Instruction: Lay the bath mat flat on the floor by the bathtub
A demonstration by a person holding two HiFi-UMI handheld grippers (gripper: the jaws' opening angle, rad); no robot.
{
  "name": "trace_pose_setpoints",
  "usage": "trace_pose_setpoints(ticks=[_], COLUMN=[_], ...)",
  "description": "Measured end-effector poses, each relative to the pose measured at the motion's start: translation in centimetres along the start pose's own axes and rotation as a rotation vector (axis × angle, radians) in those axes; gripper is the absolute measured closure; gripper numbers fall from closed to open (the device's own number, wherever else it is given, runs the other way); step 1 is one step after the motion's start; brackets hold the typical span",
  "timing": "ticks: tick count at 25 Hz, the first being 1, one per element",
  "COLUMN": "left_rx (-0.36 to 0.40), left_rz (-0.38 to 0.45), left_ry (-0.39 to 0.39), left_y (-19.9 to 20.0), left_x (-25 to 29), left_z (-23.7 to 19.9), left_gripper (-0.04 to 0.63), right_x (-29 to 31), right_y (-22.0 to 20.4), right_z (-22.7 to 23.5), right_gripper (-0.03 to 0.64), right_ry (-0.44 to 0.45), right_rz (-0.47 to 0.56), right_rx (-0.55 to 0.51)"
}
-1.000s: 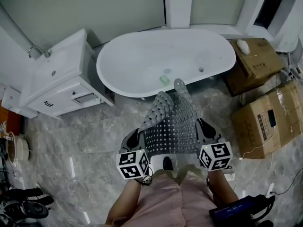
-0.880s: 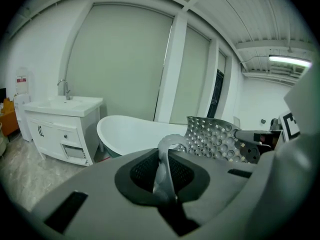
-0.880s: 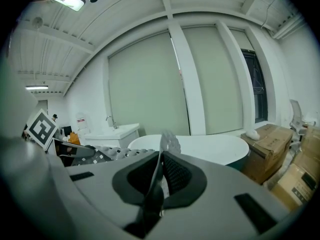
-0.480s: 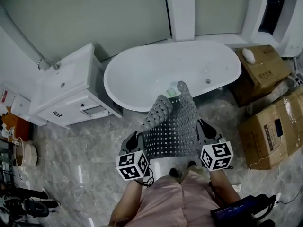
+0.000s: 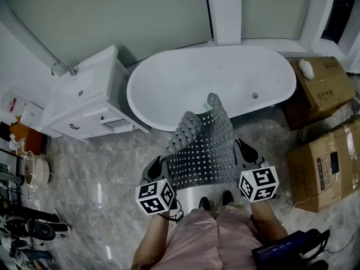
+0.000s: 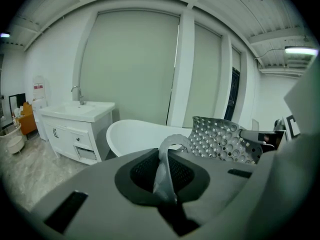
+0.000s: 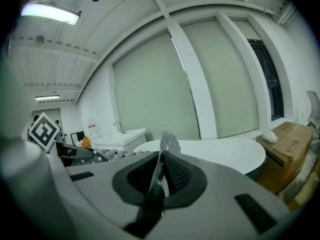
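Note:
A clear grey bath mat [image 5: 203, 145] with rows of holes hangs stretched in the air between both grippers, above the marble floor in front of the white bathtub [image 5: 214, 83]. My left gripper [image 5: 159, 169] is shut on the mat's left near edge, and its own view shows a mat strip [image 6: 165, 176] pinched between the jaws. My right gripper [image 5: 244, 155] is shut on the right near edge, with the mat's rim [image 7: 159, 171] clamped in its jaws. The mat's far end curls upward over the tub's rim.
A white vanity with sink [image 5: 87, 97] stands left of the tub. Cardboard boxes [image 5: 323, 94] are stacked at the right, with cables on the floor. Shoes and a pot [image 5: 34, 170] sit at the far left. The person's feet [image 5: 214, 201] stand under the mat.
The view has shifted so the tub and vanity sit lower and more rightward in frame. Both grippers keep the mat held in the same spread.

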State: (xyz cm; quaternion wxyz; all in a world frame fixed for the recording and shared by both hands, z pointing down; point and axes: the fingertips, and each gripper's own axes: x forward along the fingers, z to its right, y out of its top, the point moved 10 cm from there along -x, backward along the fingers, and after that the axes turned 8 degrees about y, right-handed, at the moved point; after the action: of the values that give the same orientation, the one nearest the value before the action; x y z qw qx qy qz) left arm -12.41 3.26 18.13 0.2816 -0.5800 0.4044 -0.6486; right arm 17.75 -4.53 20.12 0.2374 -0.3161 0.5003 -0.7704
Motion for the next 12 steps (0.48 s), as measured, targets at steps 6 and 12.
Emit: trace_pose_setpoints(ticks=[6, 12], left_rx=[-0.033, -0.036], left_rz=[-0.016, -0.020], left_ry=[0.065, 0.093], left_y=[-0.6, -0.2], left_x=[0.2, 0.3], left_z=[1.7, 3.2], left_gripper=[0.557, 0.557], right_x=[0.1, 0.3], right_y=[0.0, 0.2], right_z=[2.4, 4.3], right_gripper=[0.586, 0.584], right_ry=[0.058, 0.088], right_rz=[-0.031, -0.041], right_rx=[-0.004, 0.007])
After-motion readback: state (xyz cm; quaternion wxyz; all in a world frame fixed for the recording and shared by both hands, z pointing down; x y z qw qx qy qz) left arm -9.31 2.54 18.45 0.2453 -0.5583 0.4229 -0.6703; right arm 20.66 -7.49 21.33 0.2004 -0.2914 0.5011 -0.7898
